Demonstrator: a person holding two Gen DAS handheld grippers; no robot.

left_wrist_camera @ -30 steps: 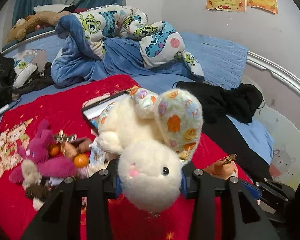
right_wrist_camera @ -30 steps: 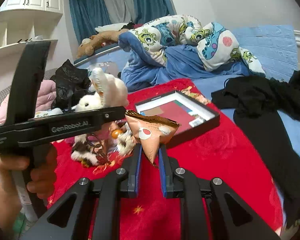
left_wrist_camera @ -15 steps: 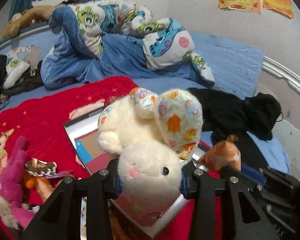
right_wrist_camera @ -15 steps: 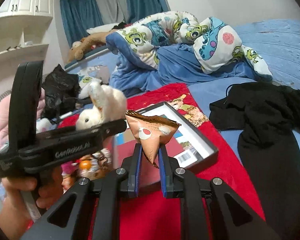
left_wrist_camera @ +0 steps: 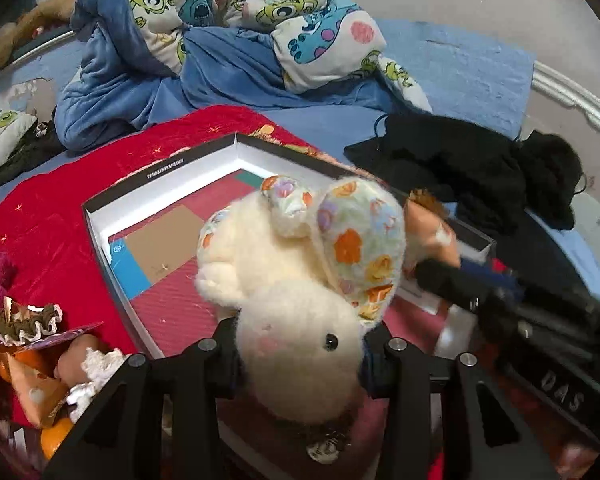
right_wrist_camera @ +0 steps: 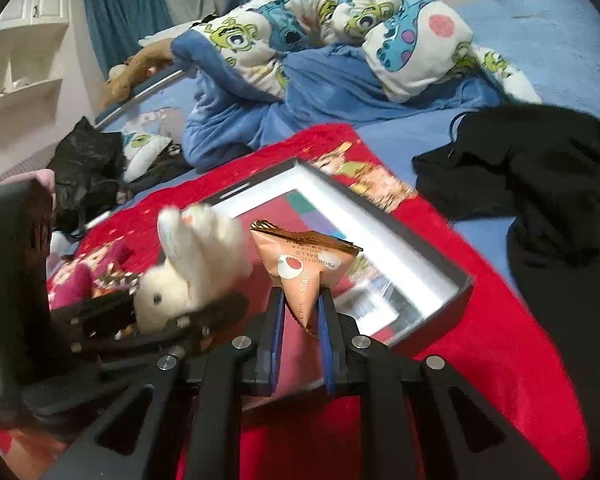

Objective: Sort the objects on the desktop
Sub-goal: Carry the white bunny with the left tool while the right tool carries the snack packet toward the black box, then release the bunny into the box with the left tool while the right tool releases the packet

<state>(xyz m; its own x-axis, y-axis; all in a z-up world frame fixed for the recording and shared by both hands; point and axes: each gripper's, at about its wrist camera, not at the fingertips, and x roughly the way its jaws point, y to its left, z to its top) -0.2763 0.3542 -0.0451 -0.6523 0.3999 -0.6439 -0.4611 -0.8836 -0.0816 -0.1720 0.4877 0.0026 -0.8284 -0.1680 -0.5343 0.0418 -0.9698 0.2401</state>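
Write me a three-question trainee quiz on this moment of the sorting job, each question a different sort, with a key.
1. True or false: the left gripper is shut on the white plush rabbit.
2. Multiple choice: what does the right gripper hold?
A. an orange
B. a triangular snack packet
C. a black garment
3. Fill the gap: both held items hang over the open shallow ____ lying on the red blanket.

Key:
1. True; the fingers press on the rabbit's head from both sides.
2. B; the fingers pinch its lower tip.
3. box
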